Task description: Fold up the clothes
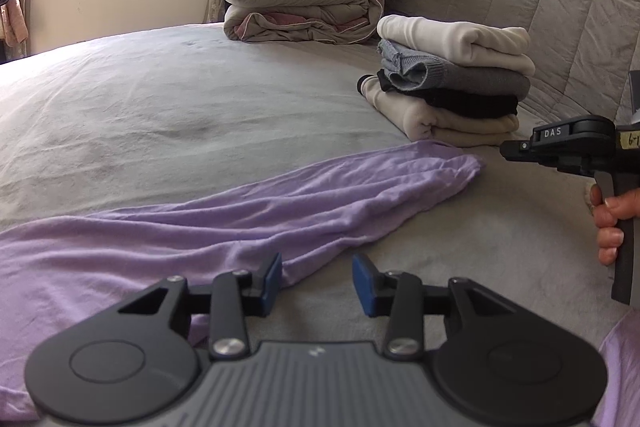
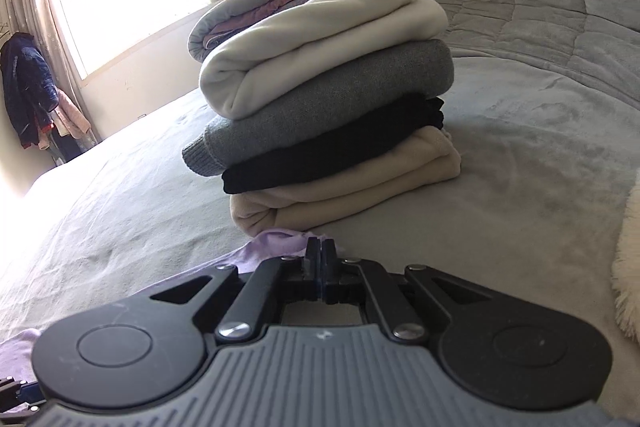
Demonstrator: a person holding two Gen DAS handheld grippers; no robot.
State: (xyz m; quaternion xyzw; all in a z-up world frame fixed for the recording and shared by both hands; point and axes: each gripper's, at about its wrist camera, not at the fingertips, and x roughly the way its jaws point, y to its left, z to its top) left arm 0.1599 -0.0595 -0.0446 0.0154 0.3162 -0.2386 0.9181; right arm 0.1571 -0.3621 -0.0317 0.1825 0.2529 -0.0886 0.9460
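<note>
On the grey bed (image 1: pixel 160 99) we see the lilac garment (image 1: pixel 248 203) spread near us, the folded stack (image 2: pixel 320 99) beyond it, our left gripper (image 1: pixel 316 281) spread over the garment's edge, our right gripper (image 2: pixel 320 259) pinching its tip.

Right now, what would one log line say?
left gripper: open beside purple garment | right gripper: shut at its sleeve end | folded stack: untouched

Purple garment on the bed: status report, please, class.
Left gripper open beside purple garment. Right gripper shut at its far tip, hold unclear. Folded stack just beyond.
</note>
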